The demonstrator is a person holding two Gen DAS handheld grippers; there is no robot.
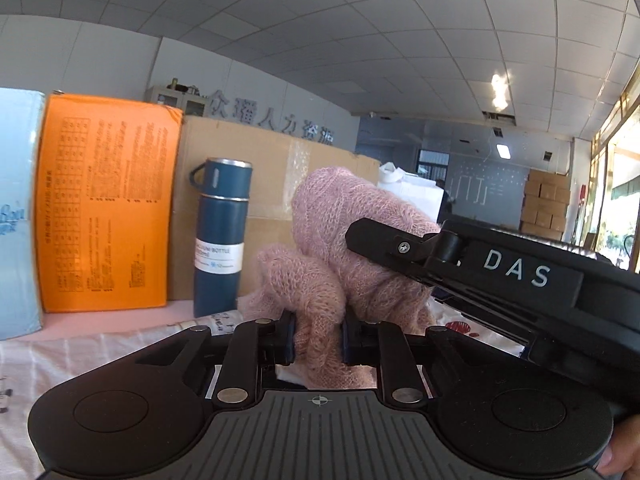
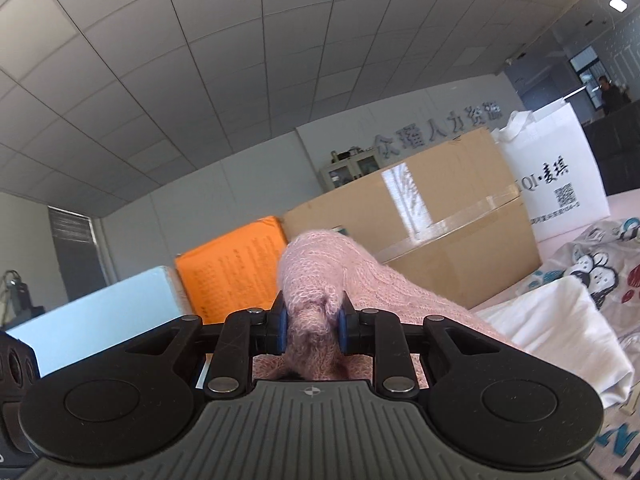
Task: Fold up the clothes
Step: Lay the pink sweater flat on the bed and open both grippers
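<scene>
One pink knit sweater (image 1: 320,272) shows in the left wrist view, bunched and lifted above the table, a fold of it pinched between the narrowed fingers of the left gripper (image 1: 318,338), while the right gripper (image 1: 472,264) crosses from the right; behind stand one blue bottle (image 1: 220,236), one orange box (image 1: 106,204) and one cardboard box (image 1: 276,184). From the right wrist view, the right gripper (image 2: 312,328) likewise clamps one bunch of the sweater (image 2: 320,280), with one white bag (image 2: 556,176), one white garment (image 2: 560,332) and one printed cloth (image 2: 604,268) to its right.

Tiled ceiling (image 1: 360,40); grey lettered wall (image 1: 272,116), bright windows (image 1: 624,184), stacked boxes (image 1: 544,204)
</scene>
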